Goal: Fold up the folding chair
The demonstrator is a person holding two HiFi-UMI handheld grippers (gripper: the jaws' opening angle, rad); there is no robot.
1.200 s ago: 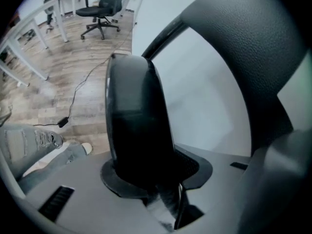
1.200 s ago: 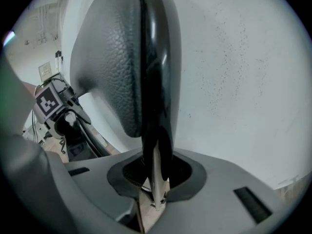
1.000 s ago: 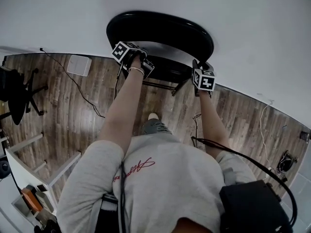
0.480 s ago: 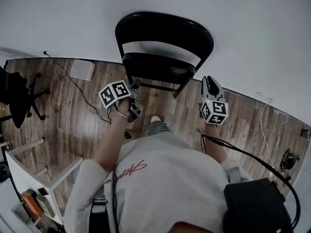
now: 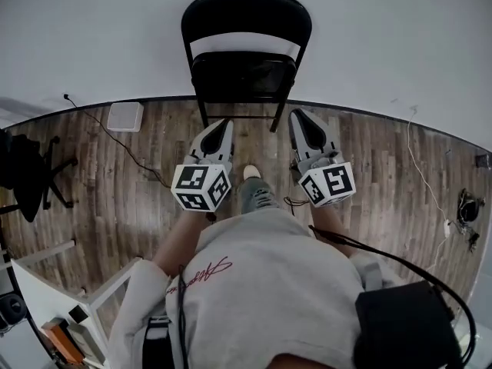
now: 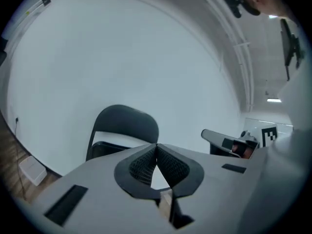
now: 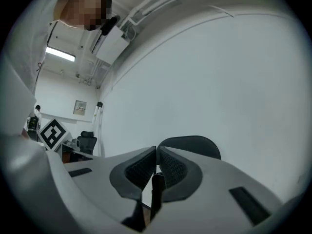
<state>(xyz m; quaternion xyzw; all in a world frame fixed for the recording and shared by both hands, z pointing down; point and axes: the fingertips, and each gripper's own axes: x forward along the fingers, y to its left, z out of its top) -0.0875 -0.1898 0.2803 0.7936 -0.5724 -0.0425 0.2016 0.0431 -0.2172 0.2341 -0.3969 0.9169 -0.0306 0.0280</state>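
Note:
The black folding chair stands upright against the white wall, its seat flat against the frame. Both grippers hang apart from it, drawn back close to my body. My left gripper is shut with nothing between its pads; its marker cube faces up. My right gripper has just been closing and is shut on nothing. In the left gripper view the chair rises beyond the shut gripper. In the right gripper view only the chair's backrest shows above the gripper.
Wooden floor runs in front of the chair. A white box and a black cable lie to the left, with an office chair and white shelving further left. More cables trail at the right. My foot stands below the chair.
A second ago both grippers were at the chair's seat. They have since let go, pulled back and risen toward me, the left one rolling over. The chair now stands upright against the wall.

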